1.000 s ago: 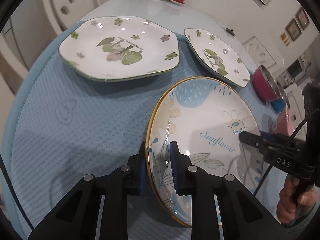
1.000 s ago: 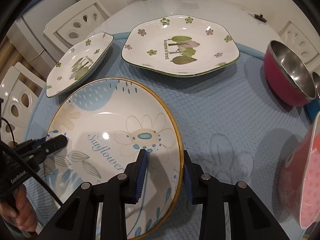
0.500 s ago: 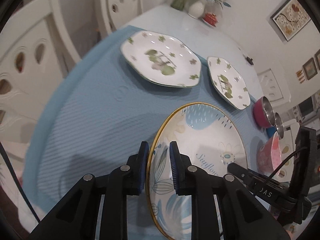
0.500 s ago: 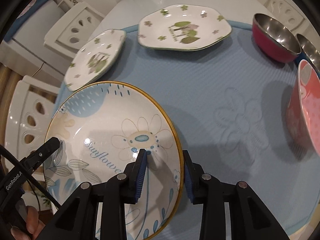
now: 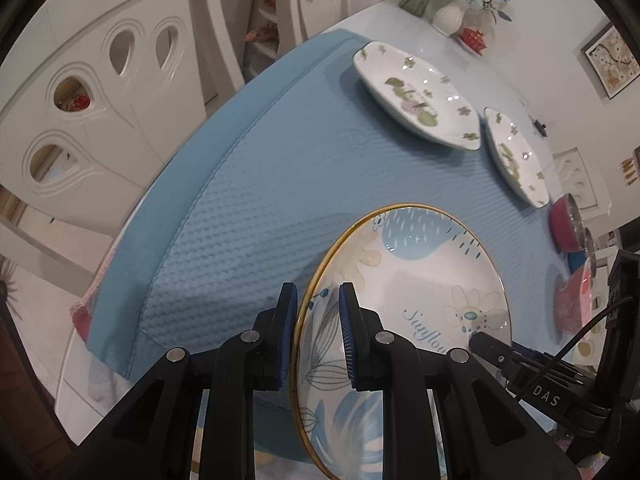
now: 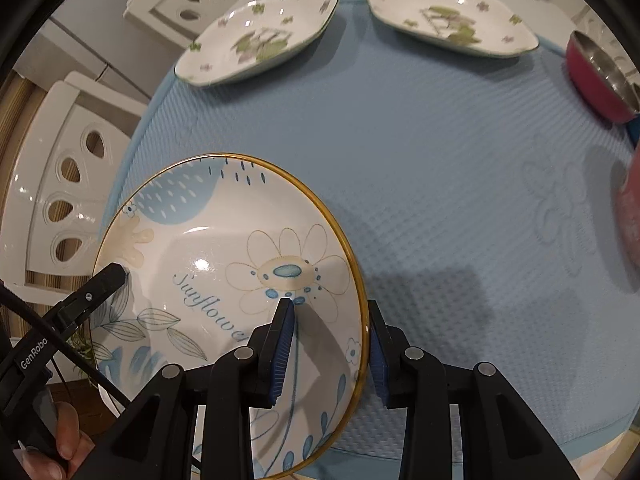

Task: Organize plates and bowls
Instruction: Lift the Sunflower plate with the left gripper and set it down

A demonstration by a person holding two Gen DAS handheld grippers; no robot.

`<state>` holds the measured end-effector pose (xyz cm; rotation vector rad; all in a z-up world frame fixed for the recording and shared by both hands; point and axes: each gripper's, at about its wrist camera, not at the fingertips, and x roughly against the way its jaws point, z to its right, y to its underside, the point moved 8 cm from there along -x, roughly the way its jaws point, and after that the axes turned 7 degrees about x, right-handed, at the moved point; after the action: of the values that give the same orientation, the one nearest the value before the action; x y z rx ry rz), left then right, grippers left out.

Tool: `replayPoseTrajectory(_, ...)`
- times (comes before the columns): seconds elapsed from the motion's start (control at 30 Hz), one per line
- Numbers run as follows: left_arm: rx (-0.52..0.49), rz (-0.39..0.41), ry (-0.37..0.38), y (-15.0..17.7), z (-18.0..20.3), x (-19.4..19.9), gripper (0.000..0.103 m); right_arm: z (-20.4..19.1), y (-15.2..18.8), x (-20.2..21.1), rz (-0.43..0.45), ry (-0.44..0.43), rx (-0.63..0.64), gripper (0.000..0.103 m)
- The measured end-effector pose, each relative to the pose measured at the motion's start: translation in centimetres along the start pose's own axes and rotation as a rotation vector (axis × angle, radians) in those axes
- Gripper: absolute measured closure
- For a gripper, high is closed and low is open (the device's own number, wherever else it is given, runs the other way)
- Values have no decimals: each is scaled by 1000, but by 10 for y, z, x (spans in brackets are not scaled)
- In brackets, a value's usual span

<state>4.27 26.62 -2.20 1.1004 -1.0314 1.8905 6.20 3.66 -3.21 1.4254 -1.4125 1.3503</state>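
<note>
A round yellow-rimmed plate (image 5: 412, 280) printed "Sunflower" hangs tilted above the blue mat (image 5: 260, 200), held from both sides. My left gripper (image 5: 318, 332) is shut on its left rim, one pad inside and one outside. My right gripper (image 6: 330, 344) is shut on the opposite rim of the same plate (image 6: 208, 240). Each view shows the other gripper's tip on the plate's far side. Two white plates with green leaf prints rest on the mat beyond: a larger one (image 5: 416, 96) and a smaller one (image 5: 516, 156).
A red steel-lined bowl (image 6: 600, 76) and a pink bowl (image 6: 630, 216) stand at the mat's right side. White chairs (image 5: 100, 92) flank the table's left edge. A vase of flowers (image 5: 452, 16) sits at the table's far end. A person's hand (image 6: 68, 436) holds the left gripper.
Both grippers have carried the Sunflower plate away from the green-print plates toward the mat's near left edge. The chairs and the table edge have come into view.
</note>
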Motion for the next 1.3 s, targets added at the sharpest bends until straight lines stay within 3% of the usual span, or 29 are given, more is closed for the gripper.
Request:
replayPoseTrajectory(0.2,-35,-23,18,5,-4,-15,85,1,7,-13,-10,15,-28,69)
replayPoseTrajectory(0.37,-44,-35,49,10,-3,-21,84,11,10,-6,40,-5,-66,69)
replayPoseTrajectory(0.63,-91,140,11,-3,-12,40,83,28,24,45,138,39,-33,69)
replayPoseTrajectory(0.83,-183,329,-21,4,10,118,83,32,40,124,325,65,22,69)
replayPoseTrajectory(0.87,-197,355,-13,7,17,131,78,30,46,148,385,68,38,68)
replayPoseTrajectory(0.93,-221,403,6,13,33,157,73,29,53,176,454,67,60,44)
replayPoseTrajectory(0.97,-229,419,16,16,41,167,73,25,59,194,504,65,71,38)
replayPoseTrajectory(1.1,-249,449,70,32,65,203,70,13,74,226,582,34,112,37)
replayPoseTrajectory(1.13,-251,448,88,36,69,209,69,10,77,229,582,28,114,37)
replayPoseTrajectory(1.17,-252,450,100,40,72,215,59,7,81,233,585,6,113,37)
replayPoseTrajectory(1.2,-256,461,110,41,73,222,41,6,84,236,587,-16,108,37)
replayPoseTrajectory(1.27,-266,494,125,43,75,231,23,6,87,242,585,-65,84,37)
replayPoseTrajectory(1.3,-275,508,131,42,77,235,23,6,88,243,582,-74,76,36)
